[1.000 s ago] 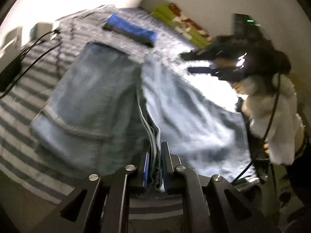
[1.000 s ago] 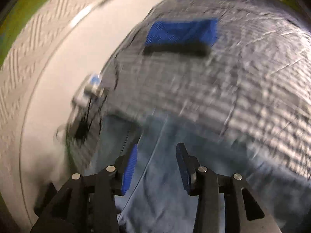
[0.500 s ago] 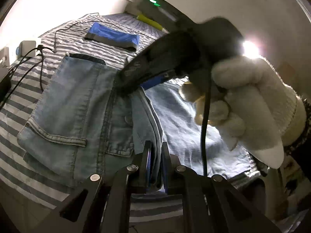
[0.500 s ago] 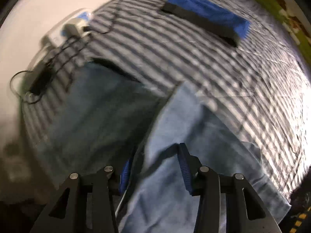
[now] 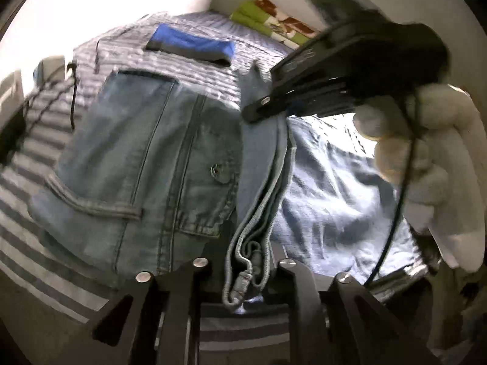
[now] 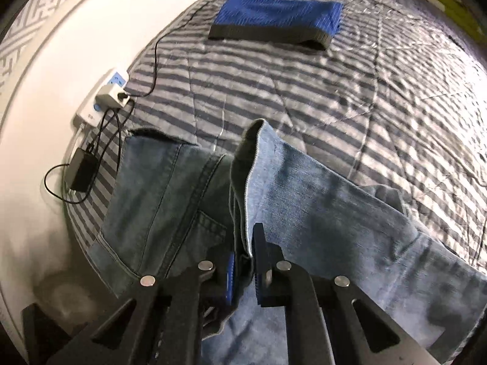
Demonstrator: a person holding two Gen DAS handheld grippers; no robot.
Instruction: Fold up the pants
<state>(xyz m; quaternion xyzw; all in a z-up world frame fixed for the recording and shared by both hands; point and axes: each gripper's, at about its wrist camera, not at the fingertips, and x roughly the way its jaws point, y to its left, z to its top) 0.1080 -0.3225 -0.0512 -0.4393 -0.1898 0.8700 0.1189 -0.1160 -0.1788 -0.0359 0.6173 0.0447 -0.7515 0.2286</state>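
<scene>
- On the striped bed (image 6: 350,97), you have the pants (image 6: 319,206) lying near the edge closest to you, waist end with its back pocket (image 5: 100,200) flat on the cover, leg part spread out to the right.
- Left gripper (image 5: 243,261): its jaws stand close together and clamp a bunched stack of hem edges (image 5: 252,237) of the pants.
- Right gripper (image 6: 245,261): its jaws have just been closing, and the wrist view shows a raised ridge of denim pinched between the blue pads (image 6: 258,243). The left view shows your gloved hand (image 5: 426,158) holding this gripper above the fabric.
- Done so far, as I judge it: the legs appear brought together lengthwise, since several hems sit stacked in one grip, and both grips are now secured on the gathered edge.
- Left to do, as I judge it: the crosswise fold is not laid. The held edge stands up off the bed as a ridge, and it must still be carried over and set flat, then released.
- Overall I rate the task as roughly midway; no finished, squared bundle is visible.
- Beyond the pants, well apart, lies a folded blue cloth (image 6: 274,21). A power strip (image 6: 103,100) with cables lies at the bed's left edge, just beside the waist end.
</scene>
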